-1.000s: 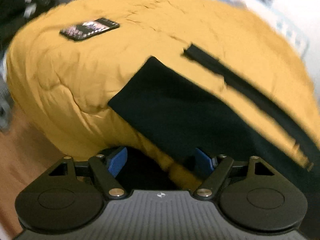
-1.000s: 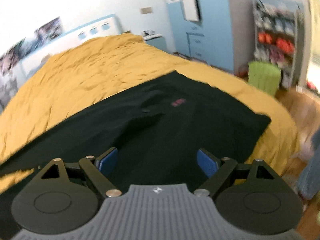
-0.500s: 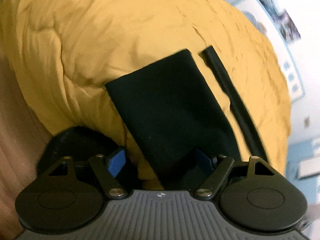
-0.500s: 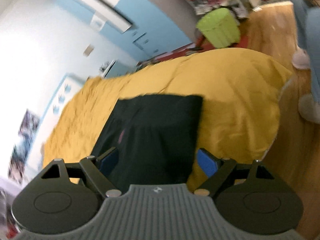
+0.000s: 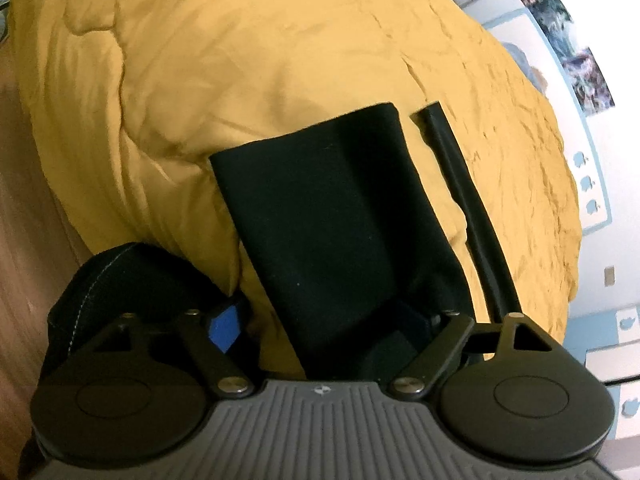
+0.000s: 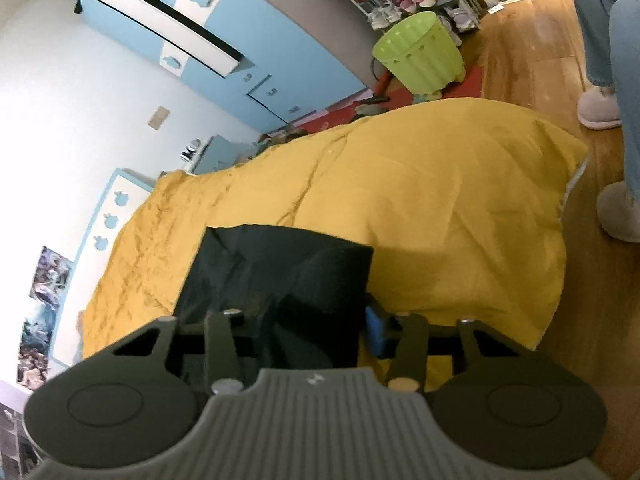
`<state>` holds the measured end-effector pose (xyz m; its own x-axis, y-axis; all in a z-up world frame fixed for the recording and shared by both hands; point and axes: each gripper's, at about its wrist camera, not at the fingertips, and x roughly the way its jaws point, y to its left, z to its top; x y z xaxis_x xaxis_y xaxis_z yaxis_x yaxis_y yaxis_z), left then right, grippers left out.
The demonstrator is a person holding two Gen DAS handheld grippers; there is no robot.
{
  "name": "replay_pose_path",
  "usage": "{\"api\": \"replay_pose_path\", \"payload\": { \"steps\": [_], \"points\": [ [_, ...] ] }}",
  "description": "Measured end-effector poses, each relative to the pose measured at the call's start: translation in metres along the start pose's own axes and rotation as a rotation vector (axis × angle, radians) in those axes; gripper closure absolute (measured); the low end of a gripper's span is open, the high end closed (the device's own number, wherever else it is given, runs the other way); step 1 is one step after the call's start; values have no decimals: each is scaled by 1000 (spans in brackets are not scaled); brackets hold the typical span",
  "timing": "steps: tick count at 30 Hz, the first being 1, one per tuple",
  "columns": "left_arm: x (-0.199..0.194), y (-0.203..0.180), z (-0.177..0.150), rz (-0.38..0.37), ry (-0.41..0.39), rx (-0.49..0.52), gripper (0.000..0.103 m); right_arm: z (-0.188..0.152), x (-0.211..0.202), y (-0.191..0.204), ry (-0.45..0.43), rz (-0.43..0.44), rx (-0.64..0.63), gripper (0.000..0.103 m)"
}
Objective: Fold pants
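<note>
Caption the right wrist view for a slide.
Right hand-held gripper, jaws just closing around black pants edge on yellow bedspread.

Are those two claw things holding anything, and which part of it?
The right gripper has been closing its jaws on the waist end of the black pants. The left gripper straddles a leg, open.

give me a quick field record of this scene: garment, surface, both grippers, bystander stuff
garment: black fabric pants, spread on the bed
surface: mustard yellow quilted bedspread
left gripper: jaws wide, pant leg between them, not pinched
right gripper: jaws have just been closing, waist end bunched between them
background: lime green plastic bin; a person's legs in jeans
</note>
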<state>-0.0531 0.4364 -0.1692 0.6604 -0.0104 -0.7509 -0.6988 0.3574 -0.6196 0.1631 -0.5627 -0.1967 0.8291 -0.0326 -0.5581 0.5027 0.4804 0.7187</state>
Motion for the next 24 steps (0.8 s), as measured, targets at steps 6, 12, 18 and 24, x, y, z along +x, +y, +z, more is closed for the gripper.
{"api": "replay_pose_path", "payload": {
  "steps": [6, 12, 18, 24],
  "points": [
    [-12, -6, -10, 0, -54, -20, 41, 4, -14, -10, -4, 71, 53, 92],
    [-24, -6, -12, -17, -76, -50, 76, 10, -25, 9, -17, 170, 18, 99],
    [-35, -9, -11, -41, -93, -41, 100, 12, -25, 15, -12, 185, 24, 99],
    [-53, -20, -11, -101, -125, -32, 101, 13, -32, 17, -14, 207, 32, 99]
  ]
}}
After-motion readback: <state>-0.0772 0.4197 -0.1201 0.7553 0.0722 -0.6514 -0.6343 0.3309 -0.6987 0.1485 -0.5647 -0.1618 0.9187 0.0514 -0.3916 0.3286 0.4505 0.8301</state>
